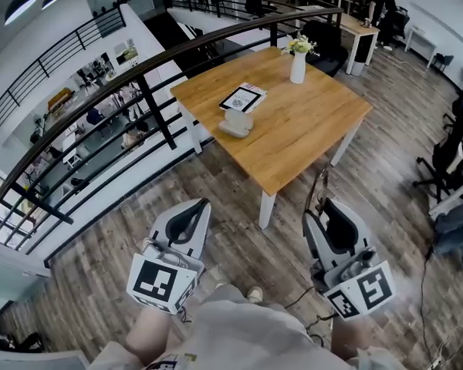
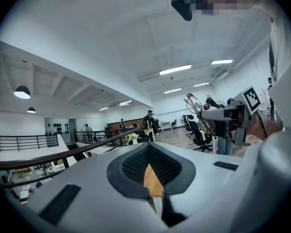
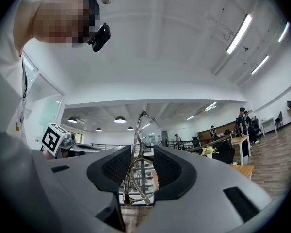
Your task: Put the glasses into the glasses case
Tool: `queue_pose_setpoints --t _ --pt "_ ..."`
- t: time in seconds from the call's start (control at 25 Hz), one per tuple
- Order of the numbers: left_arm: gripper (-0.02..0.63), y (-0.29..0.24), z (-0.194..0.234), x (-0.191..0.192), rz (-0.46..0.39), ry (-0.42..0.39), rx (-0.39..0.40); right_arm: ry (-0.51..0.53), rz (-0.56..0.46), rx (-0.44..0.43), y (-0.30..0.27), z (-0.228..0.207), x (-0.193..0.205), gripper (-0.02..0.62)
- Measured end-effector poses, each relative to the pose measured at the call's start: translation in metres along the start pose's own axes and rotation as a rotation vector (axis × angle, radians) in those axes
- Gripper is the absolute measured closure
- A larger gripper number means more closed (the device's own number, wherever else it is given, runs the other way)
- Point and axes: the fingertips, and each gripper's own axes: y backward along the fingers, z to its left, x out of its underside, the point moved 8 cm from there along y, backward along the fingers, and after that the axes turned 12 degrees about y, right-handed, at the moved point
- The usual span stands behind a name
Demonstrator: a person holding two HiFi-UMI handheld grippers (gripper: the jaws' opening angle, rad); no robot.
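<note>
My right gripper (image 3: pixel 142 152) is shut on thin metal-framed glasses (image 3: pixel 149 131), which stand upright between its dark pads. From the head view the glasses (image 1: pixel 321 185) stick out past the right gripper (image 1: pixel 333 223), which is held low over the wood floor, short of the table. A pale grey glasses case (image 1: pixel 235 123) lies on the wooden table (image 1: pixel 316 133) near its left edge, well ahead of both grippers. The left gripper (image 1: pixel 187 222) is level with the right one. Its pads (image 2: pixel 133 166) meet at the tips with nothing between them.
A card with a square marker (image 1: pixel 243 99) rests just behind the case. A white vase of flowers (image 1: pixel 297 62) stands at the table's far corner. A dark railing (image 1: pixel 139 79) runs along the left, over a drop. Office chairs (image 1: pixel 447 164) stand at the right.
</note>
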Motion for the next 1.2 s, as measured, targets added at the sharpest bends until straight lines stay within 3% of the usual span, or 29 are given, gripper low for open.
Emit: queue_pose_setpoints --t 0.24,0.72,1.2 --pt "0.589 0.002 0.001 0.008 -0.001 -0.009 -0.039 0.05 0.0 -0.019 -0.001 -0.002 0.009 0.43" --pt "0.589 -0.019 0.018 0.023 -0.027 -0.014 -0.063 0.03 -0.017 -0.05 -0.033 -0.014 0.036 0.431" --pt "0.589 -0.067 0.078 0.031 0.0 0.029 -0.084 0.022 0.042 -0.07 -0.109 -0.039 0.062 0.431"
